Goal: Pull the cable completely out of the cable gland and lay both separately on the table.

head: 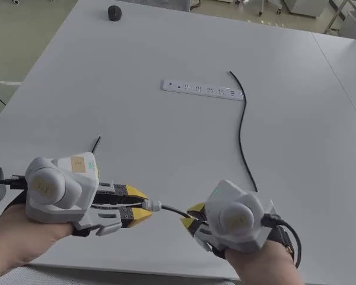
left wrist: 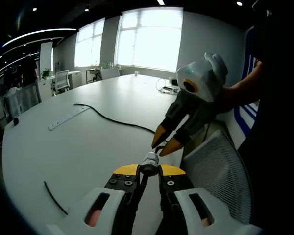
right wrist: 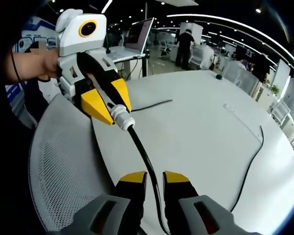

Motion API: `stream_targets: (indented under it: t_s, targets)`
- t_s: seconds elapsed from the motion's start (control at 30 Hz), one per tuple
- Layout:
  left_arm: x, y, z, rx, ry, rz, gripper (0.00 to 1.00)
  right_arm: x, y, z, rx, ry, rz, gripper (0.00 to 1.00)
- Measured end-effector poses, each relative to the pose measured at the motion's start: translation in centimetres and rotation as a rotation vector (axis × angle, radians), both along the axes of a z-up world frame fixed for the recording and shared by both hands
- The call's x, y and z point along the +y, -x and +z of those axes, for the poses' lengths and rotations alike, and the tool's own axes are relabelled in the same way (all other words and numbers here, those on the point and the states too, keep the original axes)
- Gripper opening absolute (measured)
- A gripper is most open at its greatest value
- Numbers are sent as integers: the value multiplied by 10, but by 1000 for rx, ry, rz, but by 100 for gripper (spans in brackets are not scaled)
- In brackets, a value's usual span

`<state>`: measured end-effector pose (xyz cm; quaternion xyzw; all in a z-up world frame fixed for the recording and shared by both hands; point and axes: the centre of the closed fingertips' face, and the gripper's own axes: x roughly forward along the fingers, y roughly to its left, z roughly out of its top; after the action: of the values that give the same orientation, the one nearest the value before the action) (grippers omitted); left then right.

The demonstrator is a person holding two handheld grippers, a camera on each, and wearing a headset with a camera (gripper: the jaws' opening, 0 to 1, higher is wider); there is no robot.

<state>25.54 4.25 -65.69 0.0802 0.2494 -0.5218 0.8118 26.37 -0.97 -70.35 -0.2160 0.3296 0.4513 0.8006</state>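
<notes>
The left tongs (head: pixel 145 208), at the lower left of the frame, are pressed together on the white cable gland (head: pixel 154 206), anchoring it. Just beside them at lower centre, the right tongs (head: pixel 190 217) pinch the black cable (head: pixel 173 210) where it leaves the gland, apparently so that drawing the hands apart slides it free. Both hang above the table (head: pixel 166 136); neither part is laid down yet.

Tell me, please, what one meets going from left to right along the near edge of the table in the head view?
left gripper, shut on the cable gland → cable gland → cable → right gripper, closed on the cable
</notes>
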Motion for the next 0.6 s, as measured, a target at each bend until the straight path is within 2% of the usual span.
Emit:
stream_targets:
  t_s: [0.07, 0.17, 0.23, 0.3, 0.43, 0.6]
  targets:
    - [0, 1, -1, 2, 0, 1, 15, 2, 0, 6, -20, -6, 9, 14]
    - [0, 4, -2, 8, 2, 4, 16, 11, 2, 19, -48, -21, 37, 15]
    - [0, 6, -3, 8, -1, 3, 16, 18, 5, 24, -68, -13, 78, 15]
    - [0, 7, -2, 7, -1, 3, 16, 25, 6, 31, -116, 10, 128, 14]
    - [-1, 9, -2, 5, 3, 7, 16, 36, 12, 31, -132, 26, 177, 12]
    - [-2, 11, -2, 1, -2, 4, 16, 40, 14, 31, -151, 46, 218, 10]
